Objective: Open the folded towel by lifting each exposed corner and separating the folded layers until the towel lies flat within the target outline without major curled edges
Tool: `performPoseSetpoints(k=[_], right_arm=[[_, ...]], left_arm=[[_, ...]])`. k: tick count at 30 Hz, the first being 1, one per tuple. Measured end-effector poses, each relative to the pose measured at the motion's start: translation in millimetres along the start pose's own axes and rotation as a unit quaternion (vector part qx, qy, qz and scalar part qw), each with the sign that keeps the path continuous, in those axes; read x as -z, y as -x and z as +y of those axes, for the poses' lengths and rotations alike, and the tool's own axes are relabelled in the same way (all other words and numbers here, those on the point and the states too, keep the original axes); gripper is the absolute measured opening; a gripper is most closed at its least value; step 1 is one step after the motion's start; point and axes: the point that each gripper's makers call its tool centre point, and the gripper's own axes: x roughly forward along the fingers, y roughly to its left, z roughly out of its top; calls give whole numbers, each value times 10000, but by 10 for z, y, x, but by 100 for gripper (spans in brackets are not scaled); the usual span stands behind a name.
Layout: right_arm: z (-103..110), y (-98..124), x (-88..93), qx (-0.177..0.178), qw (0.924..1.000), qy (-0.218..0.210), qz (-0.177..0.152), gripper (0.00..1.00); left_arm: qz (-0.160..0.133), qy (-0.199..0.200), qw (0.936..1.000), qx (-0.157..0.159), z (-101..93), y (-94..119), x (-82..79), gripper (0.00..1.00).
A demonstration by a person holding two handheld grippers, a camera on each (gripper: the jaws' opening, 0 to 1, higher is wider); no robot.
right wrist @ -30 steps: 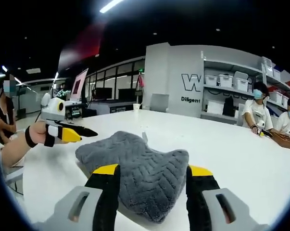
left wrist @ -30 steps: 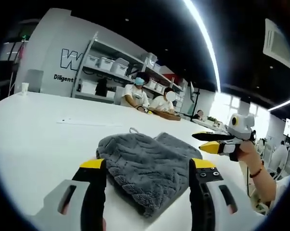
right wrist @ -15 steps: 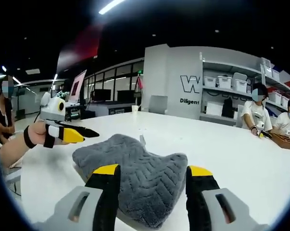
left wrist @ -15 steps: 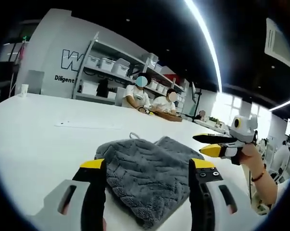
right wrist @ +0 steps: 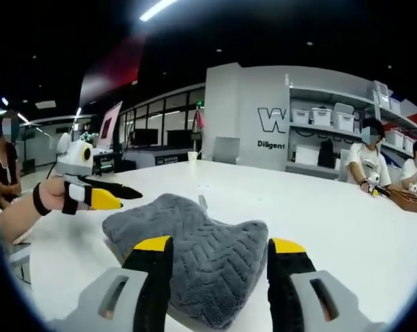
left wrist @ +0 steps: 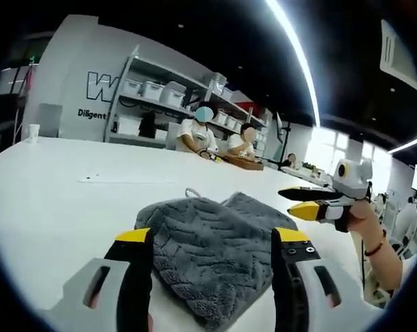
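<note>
My left tongs (left wrist: 211, 238) and right tongs (right wrist: 218, 243) stood released, jaws apart, with the folded grey towel (left wrist: 215, 238) on the white table (left wrist: 49, 187) just ahead between them.

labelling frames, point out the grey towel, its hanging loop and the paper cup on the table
grey towel (left wrist: 208, 238), left gripper view, middle of its top layer
hanging loop (left wrist: 191, 191), left gripper view, loop at far edge
paper cup (left wrist: 34, 131), left gripper view, cup's side

Shelves (left wrist: 168, 93) of bins (plastic, perhaps)
</note>
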Motion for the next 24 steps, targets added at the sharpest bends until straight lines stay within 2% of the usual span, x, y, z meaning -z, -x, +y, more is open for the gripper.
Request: performPoseSetpoints(k=[8,17,24], right_arm=[[10,-18,-44,-33,10000,-16,-45,53],[12,-58,-22,-51,10000,-54,23,51],[-30,-56,-2,-8,9999,-80,66,50]], left_arm=[[33,20,10000,-4,29,3,35,66],[12,136,9999,-19,98,-46,56,65],[75,67,9999,-47,117,-50,90,65]])
